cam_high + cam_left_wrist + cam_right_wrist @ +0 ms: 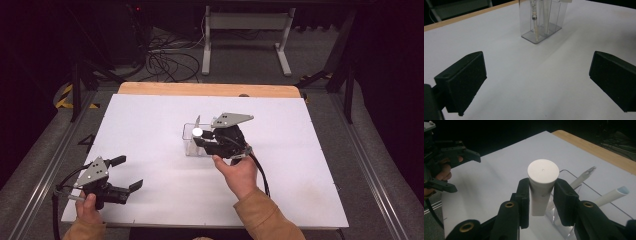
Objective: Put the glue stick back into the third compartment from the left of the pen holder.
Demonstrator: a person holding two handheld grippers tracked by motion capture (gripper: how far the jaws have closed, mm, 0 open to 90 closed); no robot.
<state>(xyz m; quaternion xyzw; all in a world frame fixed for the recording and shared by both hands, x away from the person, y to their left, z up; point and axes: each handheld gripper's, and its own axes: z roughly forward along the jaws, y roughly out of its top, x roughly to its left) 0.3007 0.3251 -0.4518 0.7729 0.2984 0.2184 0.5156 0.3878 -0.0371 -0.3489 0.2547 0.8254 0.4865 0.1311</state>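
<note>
a clear plastic box (190,145) stands near the middle of a white table (150,125). the right gripper (541,195) pinches a white tube (541,185) upright just below its flat cap, above the box's near edge. two more white sticks (610,195) lean inside the box. the left gripper (125,174) rests well away from the box toward the person, its jaws spread wide and empty. the tube looks light, stiff and smooth, so it may slip; a grip across its middle seems safest.
</note>
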